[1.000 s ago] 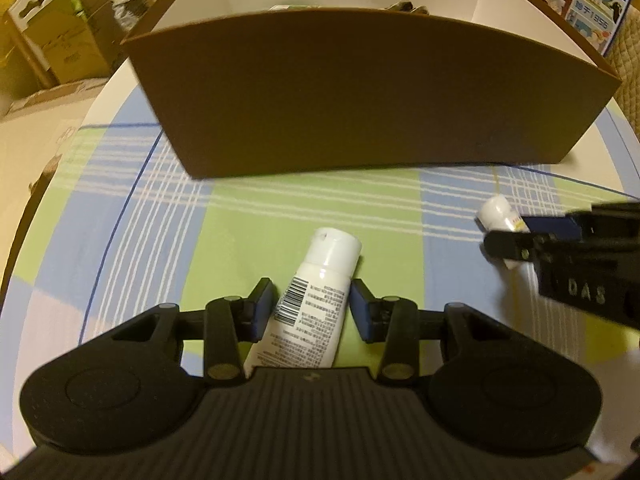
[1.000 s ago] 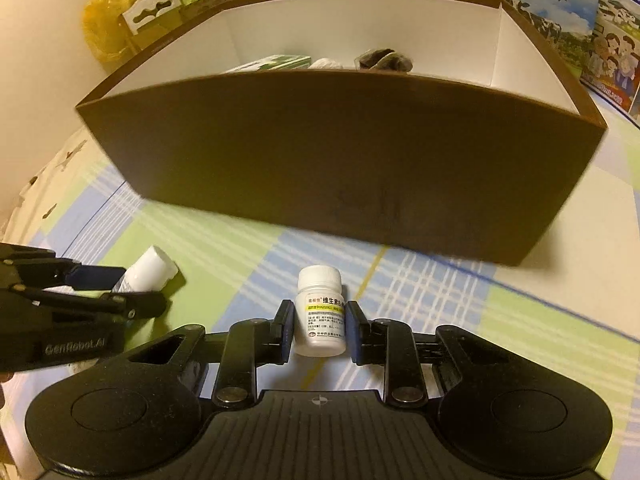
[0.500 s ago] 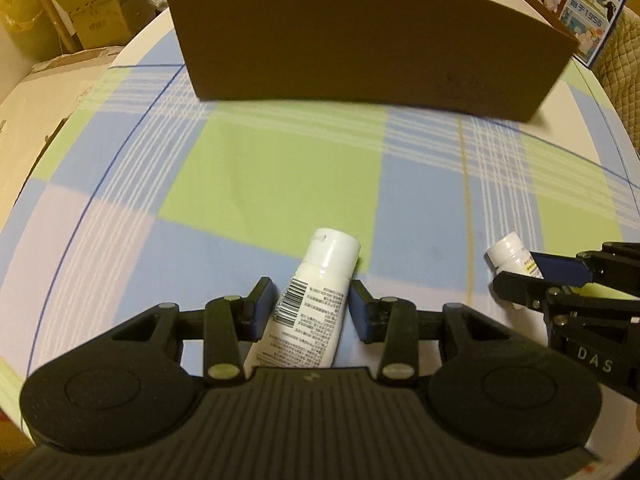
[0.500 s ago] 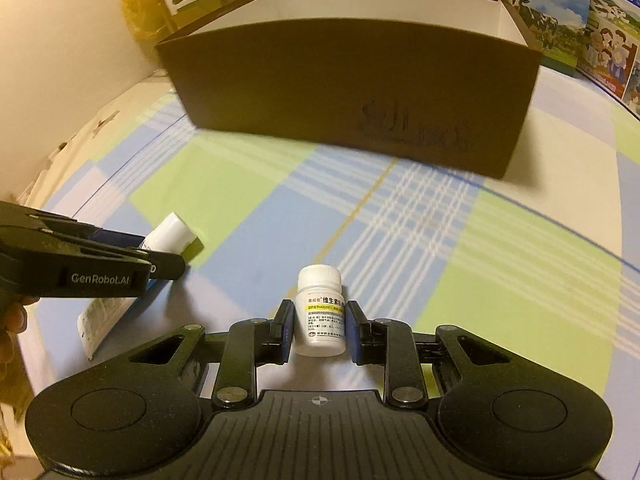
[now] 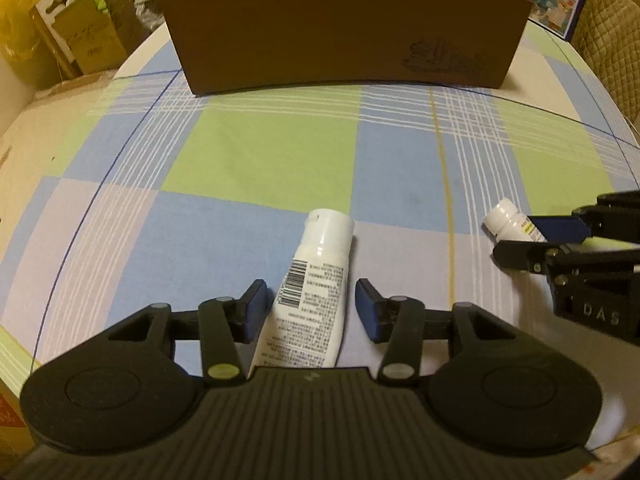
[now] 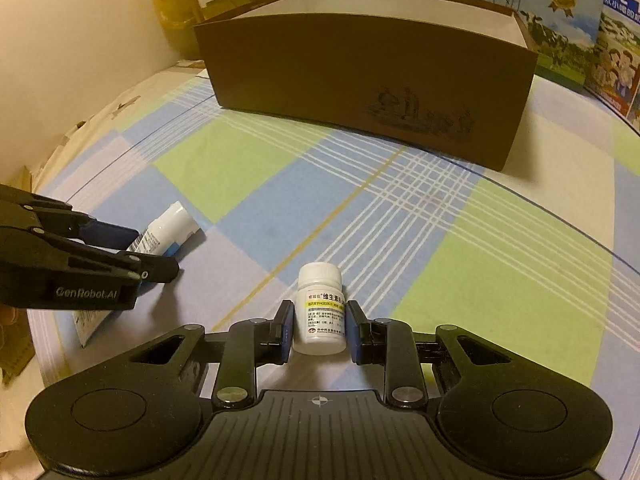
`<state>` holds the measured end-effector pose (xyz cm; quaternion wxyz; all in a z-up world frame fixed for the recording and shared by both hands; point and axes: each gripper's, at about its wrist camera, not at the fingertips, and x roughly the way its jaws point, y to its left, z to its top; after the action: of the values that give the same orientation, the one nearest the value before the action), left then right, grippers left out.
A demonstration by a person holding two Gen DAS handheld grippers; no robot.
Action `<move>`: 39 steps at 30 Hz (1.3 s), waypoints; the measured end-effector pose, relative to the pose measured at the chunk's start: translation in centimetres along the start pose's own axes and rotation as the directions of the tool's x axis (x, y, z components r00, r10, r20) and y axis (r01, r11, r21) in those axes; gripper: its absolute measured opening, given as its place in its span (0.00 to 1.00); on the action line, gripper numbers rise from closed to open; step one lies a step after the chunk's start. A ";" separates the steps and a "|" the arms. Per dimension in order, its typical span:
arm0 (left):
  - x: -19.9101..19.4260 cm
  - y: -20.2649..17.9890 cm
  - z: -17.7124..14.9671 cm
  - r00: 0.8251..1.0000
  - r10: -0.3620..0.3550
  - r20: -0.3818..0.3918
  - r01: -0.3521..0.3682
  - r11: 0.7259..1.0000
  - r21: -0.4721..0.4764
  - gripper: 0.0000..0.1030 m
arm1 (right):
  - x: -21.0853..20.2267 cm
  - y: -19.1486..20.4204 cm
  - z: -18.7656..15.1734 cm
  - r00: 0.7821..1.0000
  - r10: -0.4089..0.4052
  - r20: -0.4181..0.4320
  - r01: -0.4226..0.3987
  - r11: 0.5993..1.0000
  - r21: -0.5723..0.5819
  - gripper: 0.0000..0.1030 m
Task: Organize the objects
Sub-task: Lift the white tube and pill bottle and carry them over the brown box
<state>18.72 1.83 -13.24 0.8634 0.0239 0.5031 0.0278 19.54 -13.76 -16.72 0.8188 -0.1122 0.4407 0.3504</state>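
Lying on the checked tablecloth, the white tube with a barcode sits between the left gripper, whose jaws are opening, pads off it. Stamped "DAS" and, on the left one, "GenRobot.AI". The right gripper clamps a white pill bottle with Chinese print. Beyond stands the brown box.

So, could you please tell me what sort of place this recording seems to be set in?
Most likely a room in a home, with storage clutter around. A checked tablecloth covers the table, cardboard boxes are stacked beside it, and milk cartons stand behind the brown box.
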 end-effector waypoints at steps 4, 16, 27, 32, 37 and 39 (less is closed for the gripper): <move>-0.1 -0.4 -0.1 1.000 0.008 0.010 -0.009 1.000 0.005 0.36 | 0.0 0.0 -0.1 1.000 -0.001 0.004 0.001 1.000 -0.022 0.23; -1.8 -2.4 0.4 0.999 0.036 0.028 -0.038 0.998 0.046 0.31 | -1.4 -0.3 -0.2 1.000 0.019 0.010 -0.019 1.000 0.004 0.23; -4.8 -2.3 5.8 0.994 -0.019 0.104 0.014 0.999 0.047 0.31 | -5.9 -1.7 4.1 0.987 0.002 0.160 -0.016 0.996 0.086 0.23; -5.7 -2.1 9.4 0.988 -0.053 0.143 0.043 0.997 0.068 0.31 | -7.6 -2.4 6.8 0.973 -0.033 0.227 0.005 0.993 0.120 0.23; -6.4 -1.7 13.0 0.978 -0.091 0.185 0.074 0.992 0.100 0.31 | -8.6 -2.8 9.8 0.958 -0.071 0.278 0.029 0.988 0.150 0.23; -6.4 -1.6 14.5 0.976 -0.097 0.197 0.076 0.991 0.112 0.31 | -8.6 -3.0 11.0 0.954 -0.085 0.288 0.038 0.985 0.166 0.23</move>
<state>28.19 -0.41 -0.67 0.9081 0.0495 0.4141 -0.0387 25.48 -14.58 -3.73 0.8921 -0.0068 0.3367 0.3011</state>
